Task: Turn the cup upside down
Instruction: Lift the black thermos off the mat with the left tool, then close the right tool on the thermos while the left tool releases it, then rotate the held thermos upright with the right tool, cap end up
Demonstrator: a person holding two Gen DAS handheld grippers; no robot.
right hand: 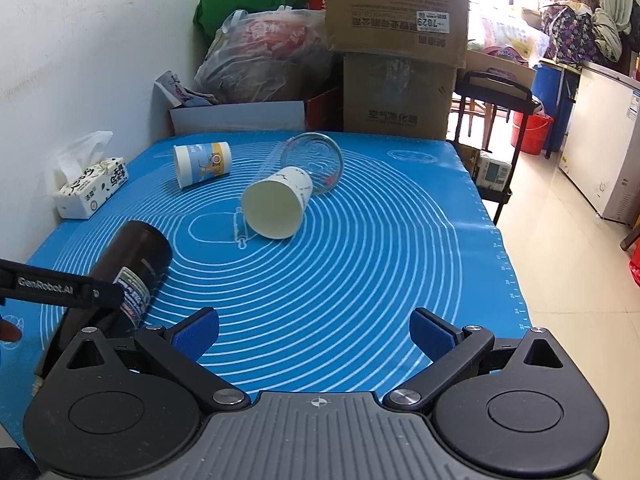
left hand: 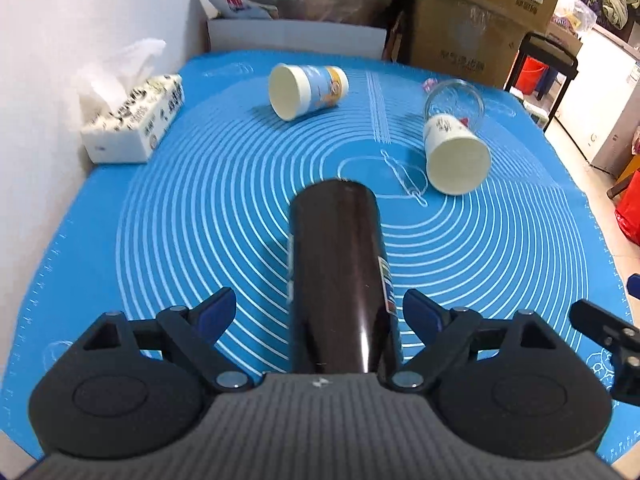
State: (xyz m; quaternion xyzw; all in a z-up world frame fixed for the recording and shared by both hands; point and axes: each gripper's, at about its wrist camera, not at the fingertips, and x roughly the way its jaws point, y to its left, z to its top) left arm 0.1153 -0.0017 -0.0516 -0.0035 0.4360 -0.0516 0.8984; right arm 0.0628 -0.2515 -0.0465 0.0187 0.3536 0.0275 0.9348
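Note:
A tall dark brown cup [left hand: 340, 276] lies on its side on the blue mat [left hand: 200, 208], pointing away between the two fingers of my open left gripper [left hand: 320, 312]; the pads stand apart from its sides. It also shows in the right wrist view [right hand: 128, 272], with the left gripper's finger [right hand: 60, 288] beside it. My right gripper [right hand: 314, 332] is open and empty over the mat's near edge. Two paper cups lie on their sides: one with a blue and yellow print [left hand: 306, 90] [right hand: 202, 164], one white [left hand: 454, 156] [right hand: 276, 204]. A clear glass [left hand: 456, 102] [right hand: 316, 160] lies behind the white cup.
A tissue box [left hand: 134, 120] [right hand: 90, 188] sits at the mat's left edge by the white wall. Cardboard boxes [right hand: 396, 48] and plastic bags [right hand: 260, 56] stand behind the table. The mat's right edge [right hand: 496, 240] drops to a tiled floor.

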